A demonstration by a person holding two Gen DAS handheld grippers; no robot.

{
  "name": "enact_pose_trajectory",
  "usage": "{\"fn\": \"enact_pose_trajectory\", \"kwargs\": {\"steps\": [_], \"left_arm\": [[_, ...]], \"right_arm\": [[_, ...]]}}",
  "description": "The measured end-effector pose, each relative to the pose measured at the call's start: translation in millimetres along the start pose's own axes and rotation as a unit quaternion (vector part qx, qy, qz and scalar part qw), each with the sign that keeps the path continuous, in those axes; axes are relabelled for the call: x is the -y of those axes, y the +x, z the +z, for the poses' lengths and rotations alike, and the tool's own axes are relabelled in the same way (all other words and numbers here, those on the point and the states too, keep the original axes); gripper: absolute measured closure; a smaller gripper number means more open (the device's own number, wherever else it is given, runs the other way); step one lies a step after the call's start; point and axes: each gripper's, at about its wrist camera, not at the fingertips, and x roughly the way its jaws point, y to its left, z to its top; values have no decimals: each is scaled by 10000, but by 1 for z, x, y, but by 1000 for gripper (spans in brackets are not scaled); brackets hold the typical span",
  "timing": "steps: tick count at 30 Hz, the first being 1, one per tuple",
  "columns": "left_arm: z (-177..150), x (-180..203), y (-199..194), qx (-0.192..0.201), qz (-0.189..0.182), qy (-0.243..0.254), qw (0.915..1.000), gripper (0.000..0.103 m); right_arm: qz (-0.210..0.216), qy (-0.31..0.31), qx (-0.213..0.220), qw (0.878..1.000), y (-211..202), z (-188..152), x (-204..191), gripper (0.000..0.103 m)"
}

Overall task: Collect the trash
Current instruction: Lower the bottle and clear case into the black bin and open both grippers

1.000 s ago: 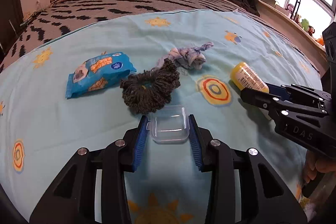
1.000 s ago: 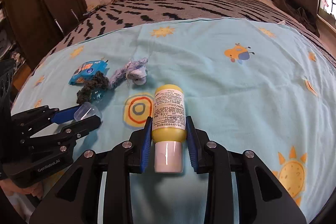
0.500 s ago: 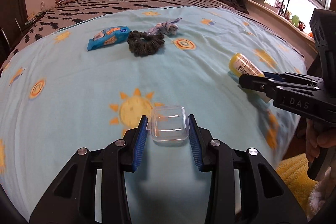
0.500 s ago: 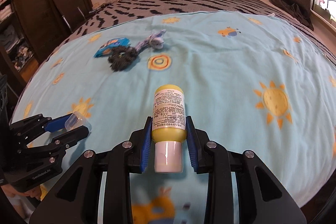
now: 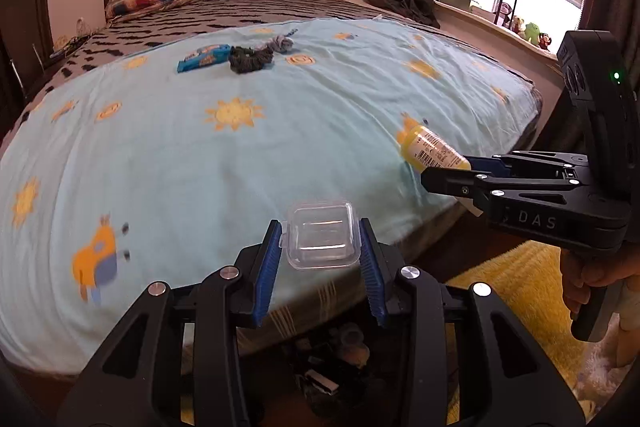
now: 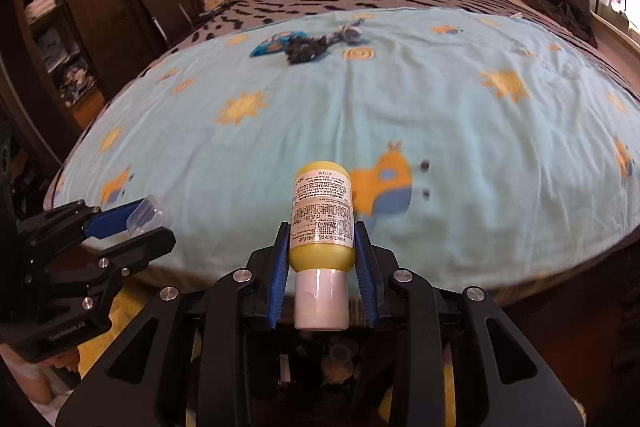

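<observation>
Far up the bed (image 5: 168, 155), snack packet (image 5: 204, 57) touches dark scrunchie (image 5: 251, 59)

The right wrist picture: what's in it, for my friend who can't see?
The right gripper holds a yellow bottle with a white cap over the edge of a bed with a light blue sheet. Far up the bed lie a blue wrapper and dark yarn.

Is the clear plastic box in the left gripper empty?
Empty, it seems: the blanket shows straight through the clear box.
</observation>
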Motion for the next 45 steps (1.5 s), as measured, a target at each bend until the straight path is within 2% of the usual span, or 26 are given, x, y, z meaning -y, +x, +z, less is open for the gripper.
{"fn": "enact_pose_trajectory", "kwargs": {"steps": [6, 15, 25, 33, 43, 45], "left_arm": [[-38, 5, 6, -273, -108, -111, 9995, 67], [-88, 8, 39, -781, -78, -266, 9966, 67], [-126, 4, 83, -1294, -58, -329, 9910, 67], [-137, 6, 103, -1584, -158, -256, 9869, 67], [-140, -3, 114, -1775, -236, -436, 9829, 66], [-139, -7, 113, -1772, -185, -497, 9828, 58]], "right_arm": [[103, 64, -215, 9997, 0, -37, -5, 71], [130, 279, -746, 9967, 32, -85, -6, 71], [24, 453, -1225, 9914, 72, -120, 3, 71], [-43, 437, -1529, 9873, 99, -140, 2, 71], [-56, 545, -1589, 9858, 113, -138, 9, 70], [-77, 579, -1540, 9863, 111, -132, 12, 64]]}}
